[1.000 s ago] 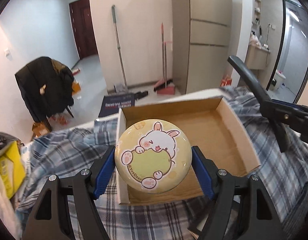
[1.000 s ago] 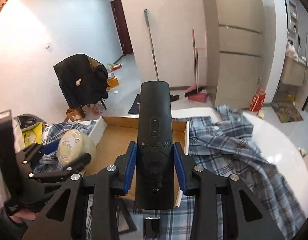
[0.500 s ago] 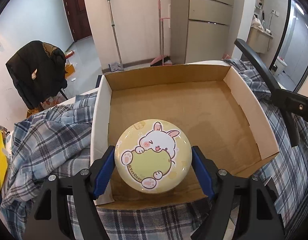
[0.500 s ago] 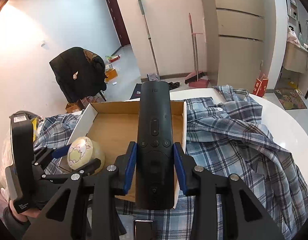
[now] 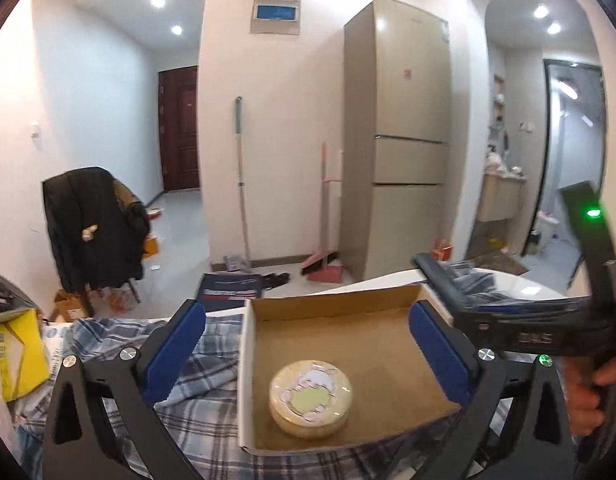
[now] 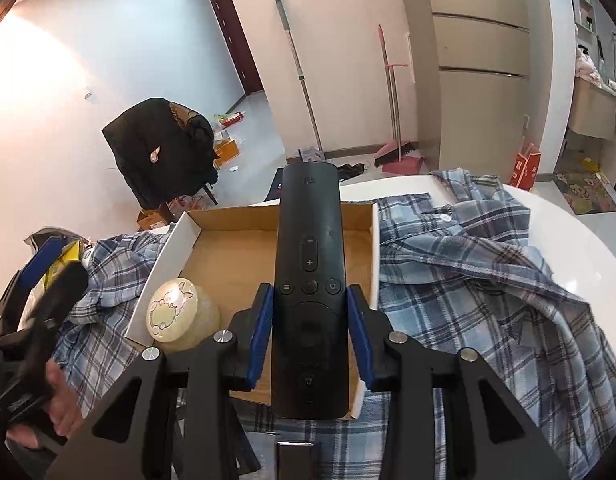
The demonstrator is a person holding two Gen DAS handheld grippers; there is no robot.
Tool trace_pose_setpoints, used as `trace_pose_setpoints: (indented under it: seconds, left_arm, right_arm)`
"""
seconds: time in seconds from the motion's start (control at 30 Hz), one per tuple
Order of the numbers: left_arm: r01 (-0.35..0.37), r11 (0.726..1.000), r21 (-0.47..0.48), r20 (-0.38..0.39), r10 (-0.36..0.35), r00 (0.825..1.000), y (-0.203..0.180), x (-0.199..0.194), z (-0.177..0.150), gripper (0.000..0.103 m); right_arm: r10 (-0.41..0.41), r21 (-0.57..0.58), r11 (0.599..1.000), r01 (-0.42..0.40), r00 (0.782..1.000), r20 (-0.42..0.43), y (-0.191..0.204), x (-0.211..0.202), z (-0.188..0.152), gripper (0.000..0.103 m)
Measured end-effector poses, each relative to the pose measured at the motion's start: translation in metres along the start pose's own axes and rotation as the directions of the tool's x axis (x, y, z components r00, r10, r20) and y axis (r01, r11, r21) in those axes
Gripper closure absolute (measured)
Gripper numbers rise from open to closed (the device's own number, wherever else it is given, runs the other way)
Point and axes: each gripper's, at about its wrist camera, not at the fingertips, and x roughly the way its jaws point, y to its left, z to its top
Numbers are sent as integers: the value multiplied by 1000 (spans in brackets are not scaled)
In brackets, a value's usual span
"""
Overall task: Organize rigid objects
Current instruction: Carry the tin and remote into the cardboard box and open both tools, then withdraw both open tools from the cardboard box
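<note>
A: Why does the round pale-yellow tin with the rabbit lid (image 5: 311, 399) sit alone in the shallow brown cardboard box (image 5: 391, 350)?

B: I judge it's been sorted in. It rests flat, lid up, in the box's near-left corner, close to the left wall. The left gripper (image 5: 308, 354) hangs above and behind it with its jaws spread wide and nothing between the blue pads (image 5: 172, 350).

A: And the slim black remote control (image 6: 309, 280)?

B: The right gripper (image 6: 309, 330) has its jaws clamped on the remote's lower half, at the round navigation pad, so the long top end sticks out free, probably to lay it down lengthwise.

A: Which way does it point?

B: Its long axis runs straight along the fingers, top end toward the box's far wall, buttons up. It seems to hover over the box's right part, though height is hard to judge.

A: What's underneath the box?

B: A blue plaid shirt (image 6: 487, 264) spread over the white round bench (image 6: 579, 232).
</note>
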Motion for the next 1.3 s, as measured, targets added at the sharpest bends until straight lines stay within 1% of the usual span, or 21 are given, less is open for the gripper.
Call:
trace_pose_setpoints:
  seconds: [0.03,0.07,0.17,0.2,0.3,0.4,0.47,0.63,0.67,0.7,0.73,0.77,0.87,0.97,1.03,1.1,1.13,1.17,1.2,1.23,1.3]
  left_arm:
    - [13,1000,4,5,-13,1000,1,-1,-4,0]
    - [2,1000,5,12,-2,1000,3,-2,-7,0]
    - [-79,997,18,46,78,996,4,-2,-18,0]
    - [-94,995,21,52,93,994,5,-1,-21,0]
    - [-105,994,16,56,104,993,8,0,-25,0]
    - [-88,996,-8,61,88,994,12,-1,-25,0]
    - [-91,996,-17,67,92,993,12,-3,-25,0]
    - [-107,994,-37,59,109,992,18,-5,-23,0]
    - [-104,994,-42,52,106,993,18,-5,-21,0]
    - [-99,994,-46,48,101,994,19,-6,-19,0]
    - [-98,994,-49,48,100,994,19,-7,-17,0]
    - [-100,994,-50,51,102,993,19,-10,-14,0]
    - [-108,993,-42,68,110,992,17,-26,-4,0]
    - [-113,993,-19,114,115,987,11,-56,5,0]
    - [-132,991,-3,163,131,978,5,-82,11,0]
    - [-147,989,8,219,142,965,-2,-109,14,0]
    - [-151,988,21,258,141,956,-7,-125,13,0]
    - [-156,987,30,285,141,948,-10,-136,14,0]
    - [-170,985,42,319,148,936,-16,-152,12,0]
    - [-176,983,47,335,150,930,-20,-162,10,0]
    - [-167,984,57,351,137,926,-27,-181,6,0]
  right_arm:
    - [8,5,1000,-8,1000,9,0,2,-1,68]
    - [18,13,1000,-18,999,27,-1,3,-2,68]
    - [-3,-4,1000,3,999,45,0,13,-5,68]
    - [-4,-3,1000,4,999,35,-1,18,-6,68]
    - [-15,18,1000,15,1000,-20,-6,39,-10,68]
    - [-18,29,999,20,997,-70,-10,54,-15,68]
    - [-8,22,1000,10,995,-95,-9,59,-17,68]
    - [-12,-17,1000,10,995,-103,-3,61,-20,67]
    - [-8,-16,1000,6,995,-99,-3,60,-20,66]
    - [-5,-15,1000,4,995,-100,-4,59,-20,57]
    - [7,-10,1000,-9,995,-98,-4,57,-19,55]
    - [17,-4,1000,-18,996,-92,-4,55,-18,51]
    - [1,-14,1000,-1,998,-55,-2,34,-15,40]
    - [13,-50,999,-13,1000,-1,4,0,-10,40]
    - [29,-74,997,-27,999,26,9,-26,-9,39]
    - [47,-98,994,-41,997,67,15,-56,-12,31]
    - [49,-111,993,-39,995,89,17,-69,-14,29]
    - [48,-127,991,-33,992,113,20,-83,-18,27]
    - [44,-144,989,-24,990,134,24,-94,-21,24]
    - [35,-161,987,-9,987,155,28,-105,-25,22]
    - [13,-177,984,21,981,192,32,-125,-36,11]
